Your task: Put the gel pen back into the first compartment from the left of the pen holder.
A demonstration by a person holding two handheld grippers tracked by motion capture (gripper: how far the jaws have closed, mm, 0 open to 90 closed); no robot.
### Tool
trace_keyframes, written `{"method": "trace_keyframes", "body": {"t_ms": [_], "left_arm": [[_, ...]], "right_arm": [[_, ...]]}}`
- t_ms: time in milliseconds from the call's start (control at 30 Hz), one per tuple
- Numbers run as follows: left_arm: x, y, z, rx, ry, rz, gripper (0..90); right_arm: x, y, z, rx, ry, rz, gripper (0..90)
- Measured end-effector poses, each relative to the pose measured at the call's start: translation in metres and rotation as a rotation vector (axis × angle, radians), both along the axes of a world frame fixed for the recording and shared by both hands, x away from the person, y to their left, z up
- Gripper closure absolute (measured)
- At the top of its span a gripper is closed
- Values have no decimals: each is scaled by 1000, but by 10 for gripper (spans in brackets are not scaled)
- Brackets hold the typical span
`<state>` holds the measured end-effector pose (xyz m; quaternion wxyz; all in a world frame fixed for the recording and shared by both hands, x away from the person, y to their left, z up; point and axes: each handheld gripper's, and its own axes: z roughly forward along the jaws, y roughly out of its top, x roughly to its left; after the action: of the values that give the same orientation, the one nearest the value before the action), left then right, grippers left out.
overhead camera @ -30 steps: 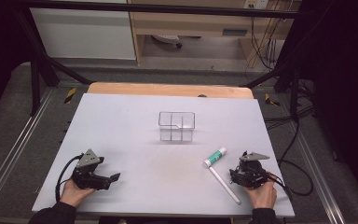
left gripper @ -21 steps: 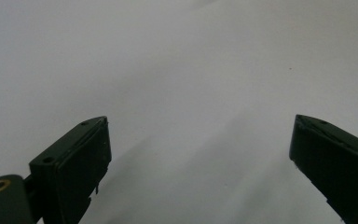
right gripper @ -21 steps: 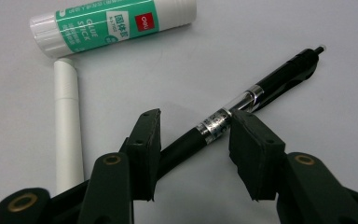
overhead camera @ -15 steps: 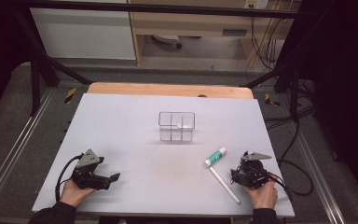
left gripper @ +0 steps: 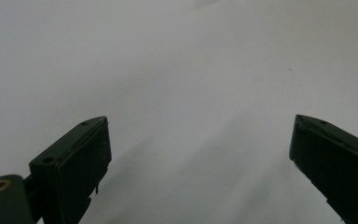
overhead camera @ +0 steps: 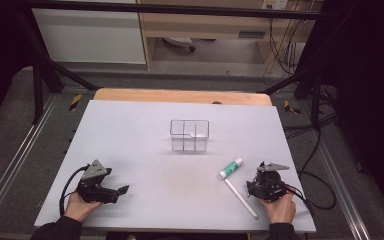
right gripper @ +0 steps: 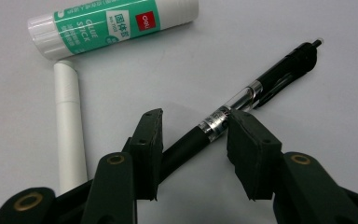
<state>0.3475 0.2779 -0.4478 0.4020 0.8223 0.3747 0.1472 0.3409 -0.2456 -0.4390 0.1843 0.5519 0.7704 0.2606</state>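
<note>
Glossy black plastic pen [right gripper: 242, 107] with clear barrel, matt white stick [right gripper: 70, 126], smooth matt grey table [overhead camera: 130, 130].

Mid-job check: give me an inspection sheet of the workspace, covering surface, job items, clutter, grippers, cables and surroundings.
Surface: grey table top, wooden edge at the far side.
Job's things: black pen lying between the right gripper's jaws; glue stick and white pen flat beside it; clear divided box mid-table.
Clutter: nothing seen.
Grippers: right gripper jaws have just been closing around the black pen, grip not confirmed; left gripper open over bare table.
Cables: one trails from each gripper.
Surroundings: dark frame, floor rails, cabinet behind.
</note>
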Motion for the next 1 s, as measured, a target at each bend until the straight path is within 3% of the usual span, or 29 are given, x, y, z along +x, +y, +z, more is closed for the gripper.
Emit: {"method": "trace_keyframes", "body": {"t_ms": [367,633,733,833,1000], "left_arm": [[0,0,1,-1,-1,-1,52],[0,-1,0,4,0,-2,52],[0,0,0,2,-2,-1,52],[0,0,1,1,-1,0,52],[0,0,0,0,0,0,52]], "right_arm": [[-1,-4,4,11,16,13,601],[-1,2,1,-1,4,-15,602],[-1,7,-1,-25,13,-13,649],[-1,8,-1,-15,11,-5,722],[-1,7,0,-10,16,-3,732]]}}
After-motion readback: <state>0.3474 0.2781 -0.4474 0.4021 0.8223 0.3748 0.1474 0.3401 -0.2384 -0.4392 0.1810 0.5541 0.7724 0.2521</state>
